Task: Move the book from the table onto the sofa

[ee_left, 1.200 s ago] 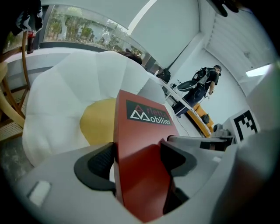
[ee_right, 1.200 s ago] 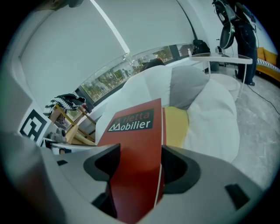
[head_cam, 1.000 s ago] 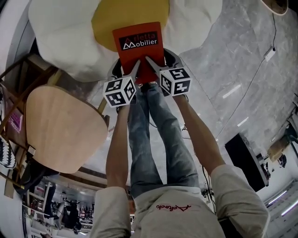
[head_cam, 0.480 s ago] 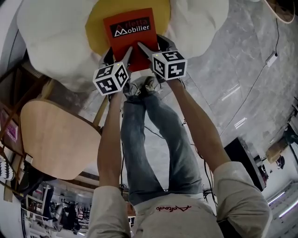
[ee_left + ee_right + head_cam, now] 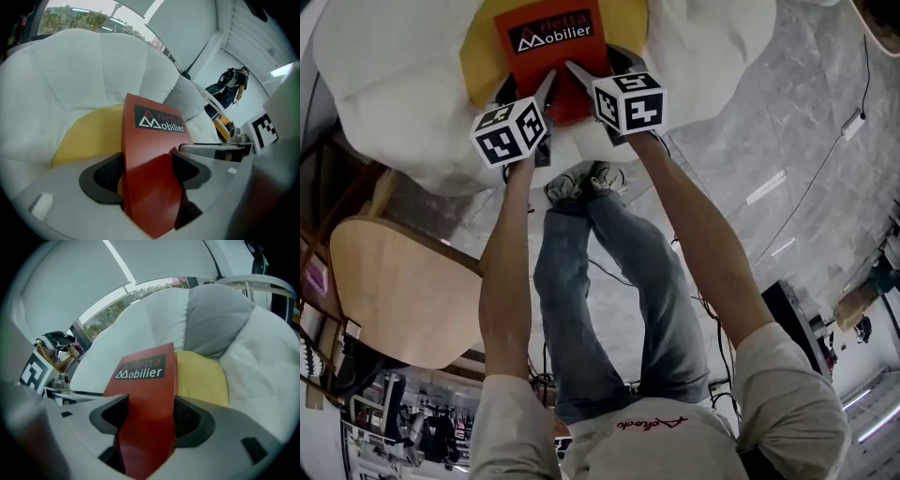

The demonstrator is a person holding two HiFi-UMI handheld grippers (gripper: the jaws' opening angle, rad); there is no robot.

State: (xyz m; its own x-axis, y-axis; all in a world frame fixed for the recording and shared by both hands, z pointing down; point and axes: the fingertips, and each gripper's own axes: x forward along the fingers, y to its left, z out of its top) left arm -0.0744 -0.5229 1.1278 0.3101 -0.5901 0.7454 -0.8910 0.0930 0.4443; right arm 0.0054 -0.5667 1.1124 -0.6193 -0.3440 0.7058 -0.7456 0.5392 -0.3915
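Book point(image 5: 546, 42), red, is over the yellow cushion point(image 5: 478, 66) of the white sofa point(image 5: 384, 103), with its long side pointing away from the person. Left gripper point(image 5: 546, 89) and right gripper point(image 5: 579, 75) both pinch its near end, side by side, so I think it only needs to go down. Only the gripper views show the jaws tight on the cover.

red book point(image 5: 546, 56), cover up, over yellow cushion point(image 5: 476, 66) of white sofa point(image 5: 384, 94)

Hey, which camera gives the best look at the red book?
The head view: the red book shows almost its whole cover, with the yellow cushion behind it. Each gripper view shows it close up and foreshortened, clamped between the jaws.
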